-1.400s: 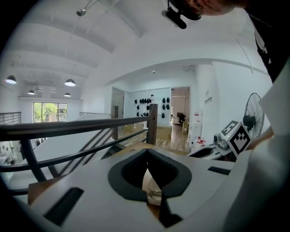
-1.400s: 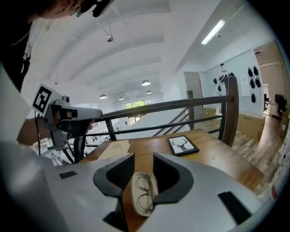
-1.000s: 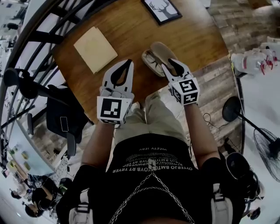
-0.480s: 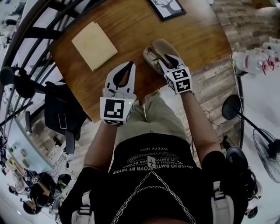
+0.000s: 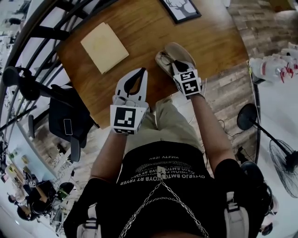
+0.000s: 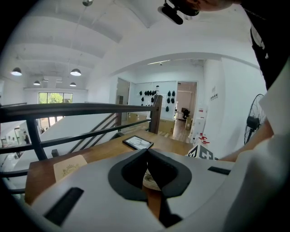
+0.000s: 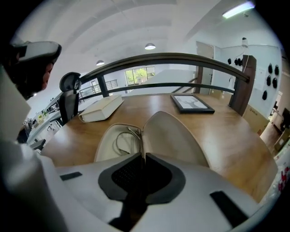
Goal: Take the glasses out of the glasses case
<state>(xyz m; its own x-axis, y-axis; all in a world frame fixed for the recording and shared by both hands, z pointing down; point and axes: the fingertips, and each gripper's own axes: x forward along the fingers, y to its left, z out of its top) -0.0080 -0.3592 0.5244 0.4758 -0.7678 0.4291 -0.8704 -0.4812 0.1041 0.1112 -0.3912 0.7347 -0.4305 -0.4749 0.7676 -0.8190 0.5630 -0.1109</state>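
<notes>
R tongs (image 7: 143, 154) hide near end of glasses (image 7: 122, 138); picture frame (image 5: 180, 9) cut by top edge.

Black tee (image 5: 139, 160) w/ white print, metal chain (image 5: 141, 207) across front, prob. khaki shorts (image 5: 171, 124)

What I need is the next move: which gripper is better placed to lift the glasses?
Right. The right gripper is at the open glasses case, jaws just closing beside the glasses; any pinch is unclear. The left gripper hangs shut, short of it.
</notes>
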